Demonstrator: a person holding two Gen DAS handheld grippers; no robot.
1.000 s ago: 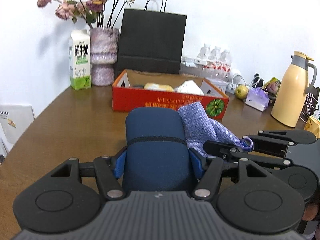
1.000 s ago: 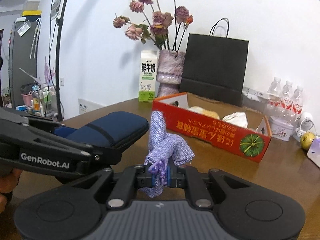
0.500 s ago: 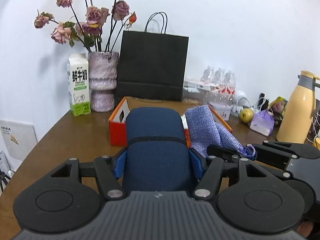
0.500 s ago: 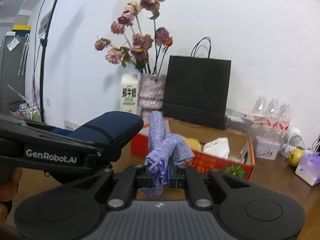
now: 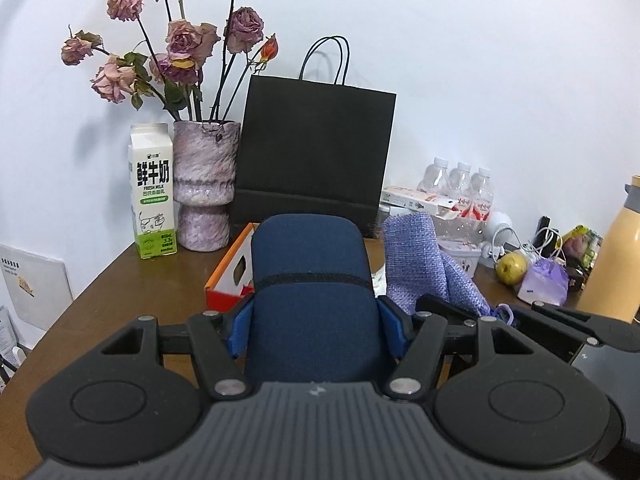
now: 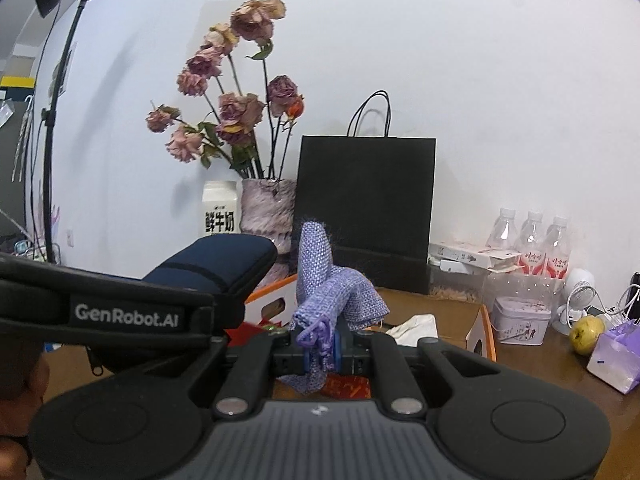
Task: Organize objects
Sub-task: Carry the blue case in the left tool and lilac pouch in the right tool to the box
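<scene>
My left gripper is shut on a dark blue zip case and holds it in the air over the near end of the red cardboard box. My right gripper is shut on a purple woven drawstring pouch, just right of the case, also above the box. The case also shows in the right wrist view, and the pouch shows in the left wrist view. A white crumpled item lies inside the box.
On the brown table at the back stand a milk carton, a vase of dried roses and a black paper bag. To the right are water bottles, a tin, a pear and a yellow thermos.
Both grippers have risen and moved forward with their objects, from in front of the box to above its near end. Neither grip has changed.
</scene>
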